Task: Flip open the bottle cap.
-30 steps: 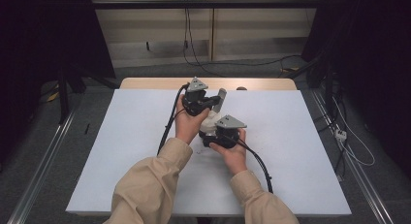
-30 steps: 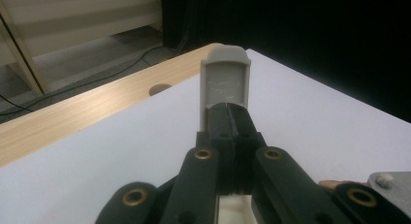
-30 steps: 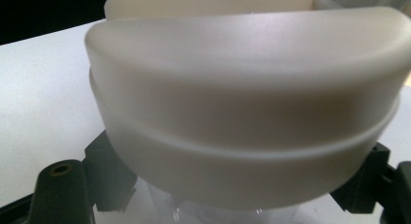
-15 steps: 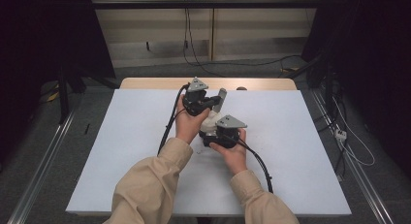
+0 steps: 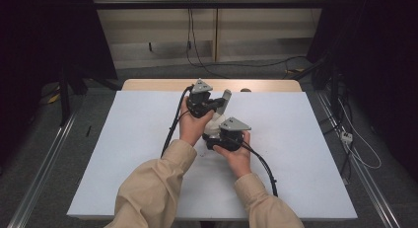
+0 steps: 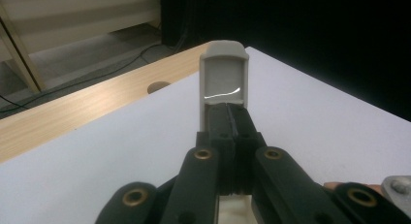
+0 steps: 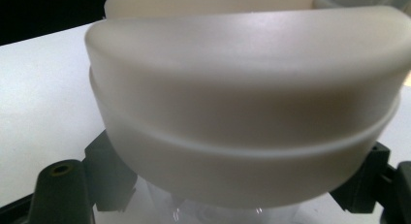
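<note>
Where matte white table [image 5: 305, 154] spreads, grippers clamp smooth plastic case [image 7: 247, 103].

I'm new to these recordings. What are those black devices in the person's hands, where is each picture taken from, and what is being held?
No robot here: a person at a table holds a hand-held tool with two black jaws, call them tongs, in each hand. The high view looks down from above: the left tongs are farther up the white table, the right tongs nearer the person. The other two pictures come from cameras riding on the tongs, looking along their jaws. In the left gripper view the jaws are shut on a pale flap that stands upright. In the right gripper view a rounded whitish plastic piece sits right at the jaws, which are shut on it. The two pieces look joined, perhaps a container and its lid, but I cannot tell.
</note>
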Demonstrator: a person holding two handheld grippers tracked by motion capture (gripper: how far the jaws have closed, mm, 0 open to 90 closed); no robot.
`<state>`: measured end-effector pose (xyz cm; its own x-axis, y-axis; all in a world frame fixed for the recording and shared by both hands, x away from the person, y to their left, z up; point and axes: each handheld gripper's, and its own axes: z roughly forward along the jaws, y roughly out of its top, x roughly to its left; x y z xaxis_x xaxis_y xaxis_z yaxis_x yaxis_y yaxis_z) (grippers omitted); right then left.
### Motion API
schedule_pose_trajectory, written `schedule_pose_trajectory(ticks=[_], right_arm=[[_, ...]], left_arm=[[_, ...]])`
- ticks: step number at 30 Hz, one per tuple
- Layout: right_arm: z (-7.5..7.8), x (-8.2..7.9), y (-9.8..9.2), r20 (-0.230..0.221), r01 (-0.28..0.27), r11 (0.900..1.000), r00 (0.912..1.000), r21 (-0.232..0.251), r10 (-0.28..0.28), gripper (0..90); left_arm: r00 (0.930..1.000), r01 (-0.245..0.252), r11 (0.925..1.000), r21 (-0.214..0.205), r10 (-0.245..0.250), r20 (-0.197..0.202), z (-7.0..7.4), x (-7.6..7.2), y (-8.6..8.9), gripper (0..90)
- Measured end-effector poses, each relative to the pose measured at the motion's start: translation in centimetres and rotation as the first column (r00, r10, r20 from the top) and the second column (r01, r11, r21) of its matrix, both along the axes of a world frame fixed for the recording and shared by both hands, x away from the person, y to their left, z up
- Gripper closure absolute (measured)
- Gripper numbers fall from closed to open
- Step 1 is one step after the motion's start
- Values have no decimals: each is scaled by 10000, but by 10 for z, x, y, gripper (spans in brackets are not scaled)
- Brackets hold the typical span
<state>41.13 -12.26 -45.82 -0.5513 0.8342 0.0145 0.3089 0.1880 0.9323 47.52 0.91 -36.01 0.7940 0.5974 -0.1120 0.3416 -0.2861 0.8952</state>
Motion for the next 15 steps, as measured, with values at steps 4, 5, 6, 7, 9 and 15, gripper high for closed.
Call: schedule_pose_trajectory(ticks=[4,5,6,7,9,15], right_arm=[[0,0,0,18,11,10000,10000,-33,-11,197],[0,0,0,19,0,10000,10000,-14,0,197],[0,0,0,9,7,10000,10000,-4,-7,197],[0,0,0,-18,19,10000,10000,17,-19,197],[0,0,0,-24,20,10000,10000,42,-20,197],[0,0,-1,-10,10,10000,10000,41,-10,197]], left_arm=[[10000,18,10000,7,-18,-8,0,1,0,900],[10000,36,10000,-2,-36,-18,-1,1,0,900],[10000,31,10000,-4,-31,-23,-1,1,0,900],[10000,14,10000,0,-14,-34,-1,1,-1,900],[10000,29,10000,36,-29,-55,-2,1,0,900],[10000,47,10000,47,-47,-50,-2,1,0,900]])
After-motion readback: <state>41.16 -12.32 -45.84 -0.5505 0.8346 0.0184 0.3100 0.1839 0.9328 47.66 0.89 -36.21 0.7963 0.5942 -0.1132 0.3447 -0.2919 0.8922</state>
